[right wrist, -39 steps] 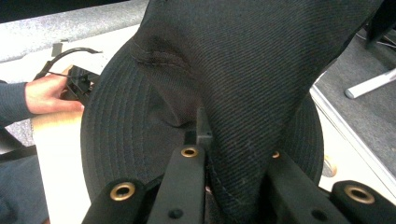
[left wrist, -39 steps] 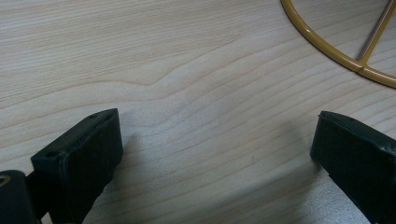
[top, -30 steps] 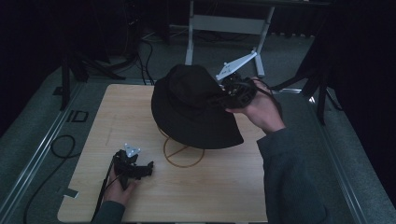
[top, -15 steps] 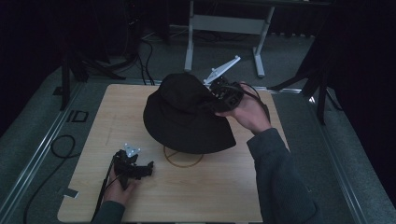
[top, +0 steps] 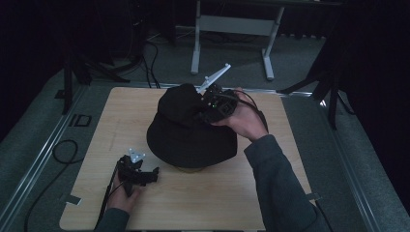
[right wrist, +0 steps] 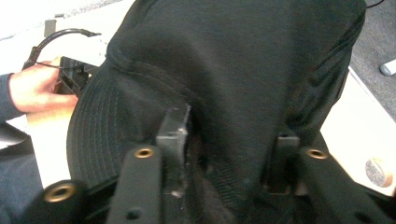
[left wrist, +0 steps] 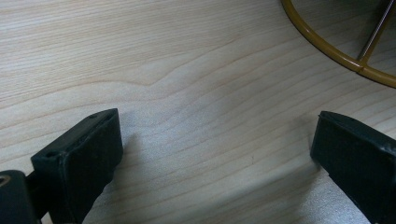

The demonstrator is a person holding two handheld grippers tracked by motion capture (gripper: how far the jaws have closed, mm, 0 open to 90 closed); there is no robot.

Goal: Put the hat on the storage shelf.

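From the high view, a black bucket hat (top: 191, 133) sits over the middle of the light wooden worktop (top: 96, 130), its brim spread wide and its crown pushed up toward the far edge. The right gripper (top: 209, 107) is at the far right side of the hat's crown, held in the person's right hand (top: 246, 121), with its grey three-cornered plate rising above the hat and a cable looping past the hand. A sliver of a yellowish stand base (top: 189, 168) peeks out under the near edge of the hat's brim. The left gripper (top: 153, 174) lies low on the worktop, just beside the hat's near left brim, and the person's left hand (top: 123, 198) holds it from behind.

In the left gripper view, the two black jaws stand wide apart with nothing but bare wood grain between them. Beyond them, at the upper right, curves a yellow metal ring (left wrist: 327, 46) with a thin metal rod (left wrist: 376, 30) meeting it.

In the right gripper view, the jaws are closed in on a fold of the bucket hat's black fabric (right wrist: 224, 93), which bunches between them, the stitched brim fanning out to the left. Past the brim, the left hand (right wrist: 32, 91) rests on the worktop with the other gripper.
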